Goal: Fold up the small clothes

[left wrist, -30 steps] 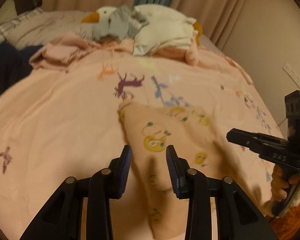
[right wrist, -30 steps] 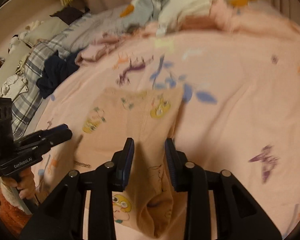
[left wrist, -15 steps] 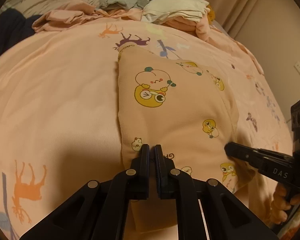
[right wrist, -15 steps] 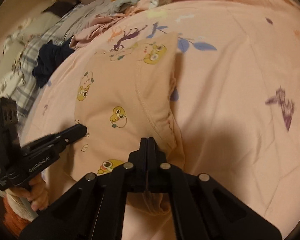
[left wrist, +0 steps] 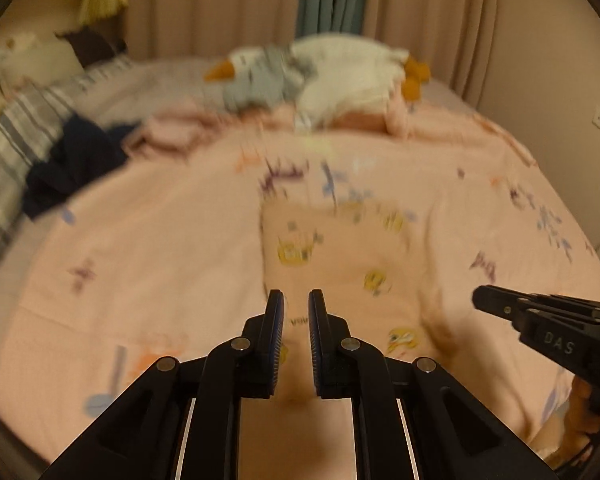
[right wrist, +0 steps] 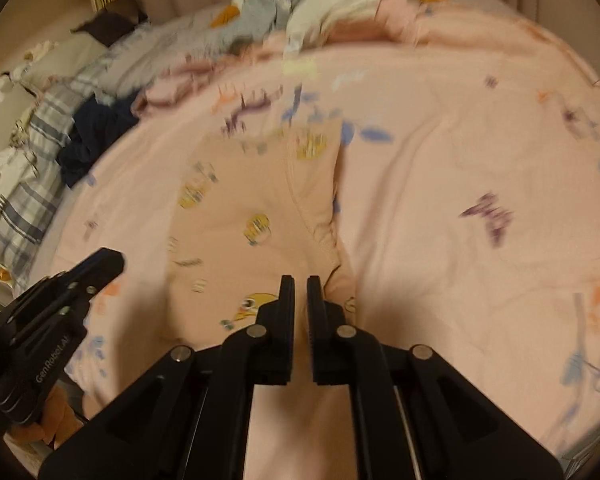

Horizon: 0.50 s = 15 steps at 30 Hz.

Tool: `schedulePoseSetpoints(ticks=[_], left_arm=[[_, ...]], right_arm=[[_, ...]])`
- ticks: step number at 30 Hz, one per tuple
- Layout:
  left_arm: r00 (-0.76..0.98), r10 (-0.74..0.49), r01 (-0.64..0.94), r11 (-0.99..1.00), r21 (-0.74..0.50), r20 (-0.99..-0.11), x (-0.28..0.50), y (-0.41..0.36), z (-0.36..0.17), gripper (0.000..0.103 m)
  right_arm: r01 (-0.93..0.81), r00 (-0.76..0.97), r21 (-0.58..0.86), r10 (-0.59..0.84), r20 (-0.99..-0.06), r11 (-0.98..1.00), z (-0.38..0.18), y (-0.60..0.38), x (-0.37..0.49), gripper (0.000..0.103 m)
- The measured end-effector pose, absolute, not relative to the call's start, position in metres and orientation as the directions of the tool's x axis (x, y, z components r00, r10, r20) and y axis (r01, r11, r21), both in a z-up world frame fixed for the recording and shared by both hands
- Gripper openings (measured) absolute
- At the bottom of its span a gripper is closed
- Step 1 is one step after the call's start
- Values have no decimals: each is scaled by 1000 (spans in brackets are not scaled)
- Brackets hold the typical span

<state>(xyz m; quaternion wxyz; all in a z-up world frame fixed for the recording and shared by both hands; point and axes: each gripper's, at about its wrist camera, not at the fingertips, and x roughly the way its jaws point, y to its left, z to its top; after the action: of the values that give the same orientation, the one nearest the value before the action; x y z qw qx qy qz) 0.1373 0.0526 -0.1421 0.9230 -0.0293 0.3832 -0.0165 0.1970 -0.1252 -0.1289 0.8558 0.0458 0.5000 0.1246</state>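
A small peach garment (left wrist: 340, 264) printed with yellow ducks lies flat on the pink bed cover; it also shows in the right wrist view (right wrist: 256, 216). My left gripper (left wrist: 296, 312) hangs over its near left part with a narrow gap between the jaws and nothing in them. My right gripper (right wrist: 300, 296) hangs over its near right part, jaws slightly apart and empty. Each gripper shows in the other's view, the right one (left wrist: 540, 320) and the left one (right wrist: 60, 300).
A pink bed cover (left wrist: 160, 240) with animal prints spreads all round. A pile of clothes and a plush goose (left wrist: 308, 76) lie at the far end. A dark blue garment (left wrist: 68, 168) and a plaid cloth (left wrist: 16, 152) lie at the left. Curtains hang behind.
Both grippers were shut on the garment's near edge half a second ago. Now they have let go, opened slightly and drawn back and up. The view is blurred by motion.
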Motion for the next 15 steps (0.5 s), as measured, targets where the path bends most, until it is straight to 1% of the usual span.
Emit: schedulePoseSetpoints(ticks=[1, 5, 7, 10, 11, 12, 13, 14, 15], left_arm=[[718, -54, 3, 997, -74, -694, 131, 53, -130, 10], [759, -77, 7, 994, -110, -647, 105, 50, -94, 10], [770, -69, -1, 994, -109, -634, 93, 46, -85, 10], [777, -55, -10, 995, -100, -627, 87, 43, -76, 10], [779, -57, -5, 995, -98, -625, 87, 42, -75, 15], [778, -68, 9, 995, -97, -625, 86, 41, -73, 34], [773, -83, 26, 995, -99, -629, 85, 41, -71, 50], [773, -95, 36, 994, -107, -627, 83, 41, -70, 78], [782, -121, 53, 990, -129, -612, 80, 41, -68, 93]], right_arm=[[-163, 504, 198, 254, -826, 967, -110, -127, 187, 9], [-159, 563, 159, 221, -796, 974, -69, -129, 164, 11], [-155, 568, 158, 219, -793, 975, -59, -130, 158, 11], [-127, 579, 128, 178, -796, 984, -49, -135, 147, 12], [-118, 583, 119, 166, -795, 986, -48, -137, 145, 15], [-111, 586, 115, 158, -795, 987, -46, -138, 142, 20], [-103, 588, 116, 155, -794, 988, -44, -140, 141, 39], [-91, 595, 130, 158, -788, 987, -42, -144, 137, 64], [-86, 605, 141, 164, -779, 986, -40, -145, 134, 74]])
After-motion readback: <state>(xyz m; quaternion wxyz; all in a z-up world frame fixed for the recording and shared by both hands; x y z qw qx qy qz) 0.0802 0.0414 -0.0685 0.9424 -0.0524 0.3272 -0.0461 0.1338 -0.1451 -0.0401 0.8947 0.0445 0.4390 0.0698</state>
